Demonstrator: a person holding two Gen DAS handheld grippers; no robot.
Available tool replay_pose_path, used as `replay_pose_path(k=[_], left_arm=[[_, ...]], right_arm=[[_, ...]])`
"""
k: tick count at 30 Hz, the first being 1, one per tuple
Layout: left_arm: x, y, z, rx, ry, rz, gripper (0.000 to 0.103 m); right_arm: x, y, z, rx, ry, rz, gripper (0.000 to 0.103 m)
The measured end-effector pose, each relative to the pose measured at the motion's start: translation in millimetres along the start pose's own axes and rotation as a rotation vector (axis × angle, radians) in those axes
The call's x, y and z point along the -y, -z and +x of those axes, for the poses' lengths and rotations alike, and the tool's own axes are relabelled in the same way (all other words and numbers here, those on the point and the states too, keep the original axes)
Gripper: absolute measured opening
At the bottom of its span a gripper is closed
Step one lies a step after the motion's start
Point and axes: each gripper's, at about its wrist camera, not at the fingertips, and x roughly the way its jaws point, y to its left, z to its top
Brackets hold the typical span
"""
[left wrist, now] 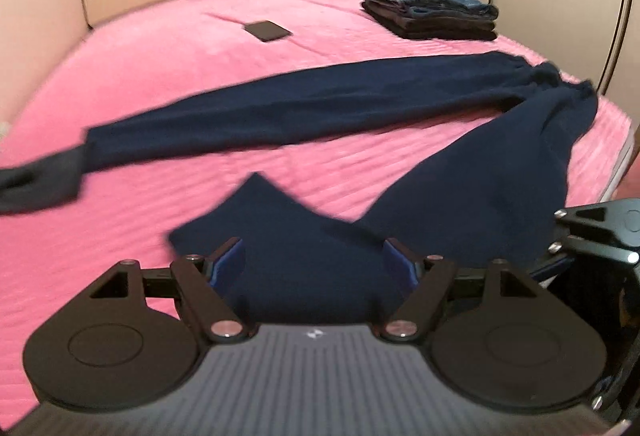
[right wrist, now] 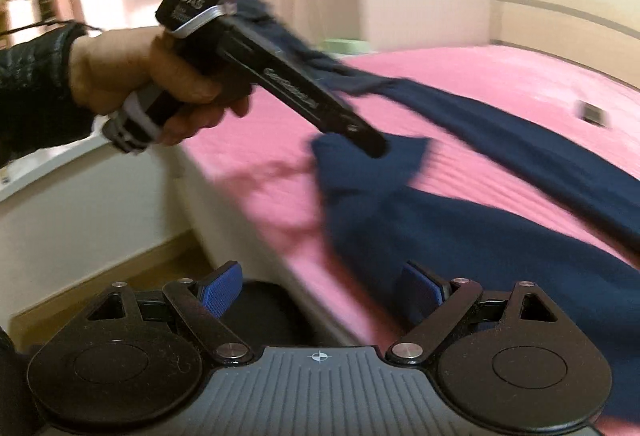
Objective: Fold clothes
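Navy knit trousers (left wrist: 320, 107) lie spread on the pink ribbed bedcover (left wrist: 160, 47) ahead of the left gripper (left wrist: 314, 262), one leg running long from left to right, the other angling back toward its wide-open, empty jaws. The right gripper (right wrist: 322, 288) is likewise spread wide and holds nothing, with navy cloth just beyond it
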Motion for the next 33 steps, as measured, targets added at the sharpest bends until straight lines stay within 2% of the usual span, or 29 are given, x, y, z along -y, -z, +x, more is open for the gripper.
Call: replay_pose_path(k=[3,5,6,7,8,9,10,11,12,15,17,21,24,26,28,30,32,33], left_arm=[[11.6,-15.0,34.5,-0.036,0.029,-0.048,0.079],[21.3,-21.0,58.9,-0.092,0.024,-0.028,0.080],[27.0,-21.2,71.7,-0.134,-0.006,0.005,0.077],[32.0,-18.7,81.0,-0.172,-0.047,0.046,0.064],[34.4,-14.1,84.1,-0.190,-0.068,0.068,0.057],[32.0,-9.4,78.8,-0.184,-0.078,0.064,0.045],[27.4,-5.2,69.7,-0.170,-0.088,0.049,0.019],[22.7,-0.9,60.6,-0.155,-0.097,0.034,0.008],[16.6,4.8,46.0,-0.122,-0.113,0.011,0.005],[-4.9,29.0,-11.8,0.016,-0.170,-0.093,0.005],[-17.3,54.6,-45.5,0.061,-0.183,-0.206,0.006],[-27.6,114.5,-71.9,-0.008,-0.188,-0.329,0.017],[-33.9,144.8,-74.3,-0.054,-0.198,-0.416,0.017],[-38.6,152.2,-80.2,-0.039,-0.186,-0.464,0.017],[-42.8,152.7,-88.5,-0.018,-0.184,-0.468,0.019],[-45.1,146.2,-94.9,0.006,-0.195,-0.431,0.021],[-53.0,136.6,-100.3,0.033,-0.187,-0.391,0.027],[-59.7,131.4,-102.7,0.047,-0.173,-0.376,0.035]], right_arm=[[24.6,10.7,-13.5,-0.002,0.081,0.095,0.092],[32.4,11.3,-16.7,0.001,0.111,0.123,0.092],[36.0,11.4,-18.2,0.003,0.126,0.136,0.092],[39.7,11.5,-19.8,0.005,0.141,0.149,0.092],[41.5,11.1,-21.6,0.011,0.144,0.153,0.092],[42.2,9.9,-21.2,0.015,0.143,0.153,0.092],[42.6,9.1,-20.4,0.018,0.139,0.153,0.092],[42.9,8.3,-19.5,0.020,0.135,0.152,0.092],[43.0,6.7,-18.9,0.021,0.131,0.151,0.092],[41.6,0.6,-13.9,0.030,0.112,0.146,0.092],[39.8,-3.8,-9.1,0.034,0.095,0.145,0.092],[40.0,-11.9,-0.9,0.031,0.073,0.119,0.092],[41.5,-17.6,4.8,0.028,0.063,0.090,0.092],[42.5,-21.4,8.6,0.026,0.056,0.070,0.092],[43.4,-25.3,12.4,0.024,0.049,0.051,0.092],[44.4,-29.1,16.2,0.023,0.042,0.032,0.092],[54.3,-33.3,22.2,0.006,0.047,0.002,0.092],[60.6,-35.3,25.0,-0.007,0.056,-0.013,0.092]])
